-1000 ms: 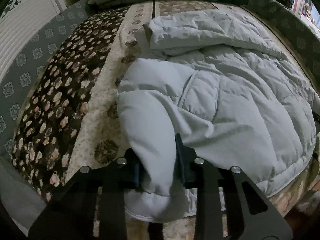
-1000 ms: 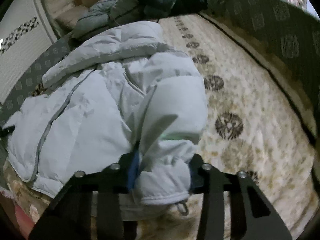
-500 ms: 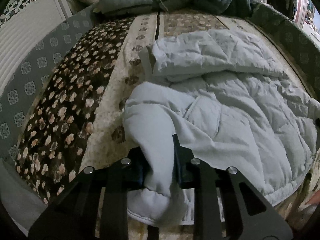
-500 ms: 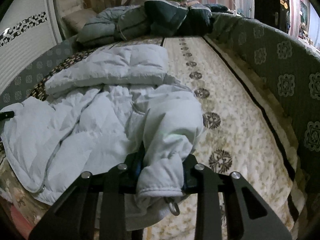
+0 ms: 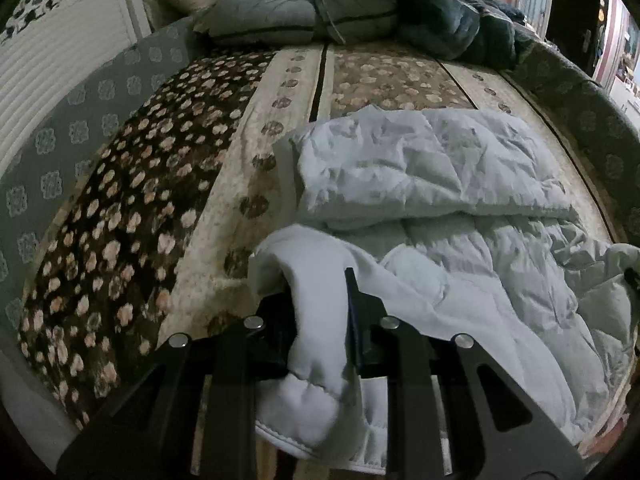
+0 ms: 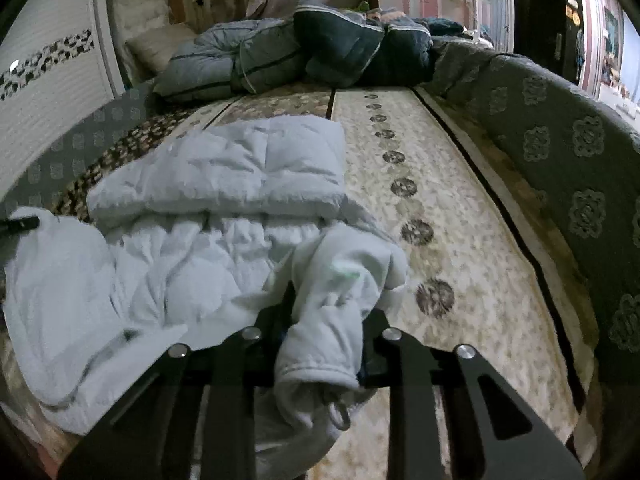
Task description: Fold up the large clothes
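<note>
The left gripper (image 5: 320, 312) is clamped on a bunched sleeve end of the pale quilted jacket (image 5: 460, 216), cuff hanging toward 6 o'clock. The right gripper (image 6: 326, 322) pinches the other sleeve (image 6: 320, 344) the same way, a small metal ring (image 6: 340, 420) dangling under its cuff. The jacket lies spread on the patterned bedspread (image 5: 132, 216), its hood (image 6: 240, 168) folded flat toward 12 o'clock. I judge slippage the main risk: the padding is thick and slick, so a sleeve could slide out if pulled hard, or both sleeves could drag the body askew and spoil the fold. At 12 o'clock sits a heap of grey and dark folded coats (image 6: 304, 52) beside a pillow (image 6: 156, 48), well apart. A padded side rail (image 6: 560, 152) runs along 3 o'clock, limiting room to swing the right sleeve outward
</note>
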Motion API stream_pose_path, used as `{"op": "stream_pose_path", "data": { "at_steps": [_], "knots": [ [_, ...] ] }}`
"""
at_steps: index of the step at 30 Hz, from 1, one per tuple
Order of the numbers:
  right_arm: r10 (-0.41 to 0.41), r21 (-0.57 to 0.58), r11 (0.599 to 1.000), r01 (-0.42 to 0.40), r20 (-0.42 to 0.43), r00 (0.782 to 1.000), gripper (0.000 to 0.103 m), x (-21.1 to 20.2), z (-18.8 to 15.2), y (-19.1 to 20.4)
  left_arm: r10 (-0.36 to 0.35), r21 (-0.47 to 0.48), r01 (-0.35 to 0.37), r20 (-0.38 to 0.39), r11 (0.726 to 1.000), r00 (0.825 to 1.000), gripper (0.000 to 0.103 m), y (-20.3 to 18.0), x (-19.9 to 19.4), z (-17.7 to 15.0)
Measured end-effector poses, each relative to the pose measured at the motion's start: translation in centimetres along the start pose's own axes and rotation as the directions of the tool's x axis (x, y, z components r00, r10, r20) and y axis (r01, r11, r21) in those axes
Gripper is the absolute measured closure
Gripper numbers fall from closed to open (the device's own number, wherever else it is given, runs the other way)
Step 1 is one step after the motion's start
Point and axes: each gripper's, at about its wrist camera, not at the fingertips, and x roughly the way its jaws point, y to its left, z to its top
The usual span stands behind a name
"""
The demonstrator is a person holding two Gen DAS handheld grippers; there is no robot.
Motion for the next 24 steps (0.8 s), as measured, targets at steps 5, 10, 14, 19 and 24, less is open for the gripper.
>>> {"op": "stream_pose_path", "data": {
  "at_steps": [5, 10, 14, 19, 24],
  "knots": [
    [0.075, 0.104, 0.992, -0.074, -0.01, 0.997, 0.079, 0.7, 5.0, -0.4, -0.043, -0.055, 0.045, 0.029, 0.997, 0.999, 0.083, 0.3, -0.1, 3.7],
    [0.097, 0.171, 0.98, -0.099, 0.017, 0.995, 0.081, 1.7, 9.4, -1.3, -0.11, -0.144, 0.118, 0.063, 0.982, 0.992, 0.085, 2.1, 0.5, 6.8],
    [0.106, 0.246, 0.962, -0.118, 0.061, 0.992, 0.082, 2.7, 12.8, -2.2, -0.177, -0.259, 0.196, 0.094, 0.946, 0.98, 0.086, 4.5, 1.0, 9.5],
    [0.098, 0.294, 0.948, -0.123, 0.097, 0.99, 0.082, 5.4, 18.7, -2.3, -0.206, -0.341, 0.242, 0.139, 0.909, 0.969, 0.087, 6.6, 1.0, 13.8],
    [0.07, 0.326, 0.941, -0.091, 0.074, 0.995, 0.082, 10.1, 25.3, -2.5, -0.149, -0.32, 0.171, 0.091, 0.932, 0.985, 0.087, 6.7, 5.1, 20.4]
  ]
}}
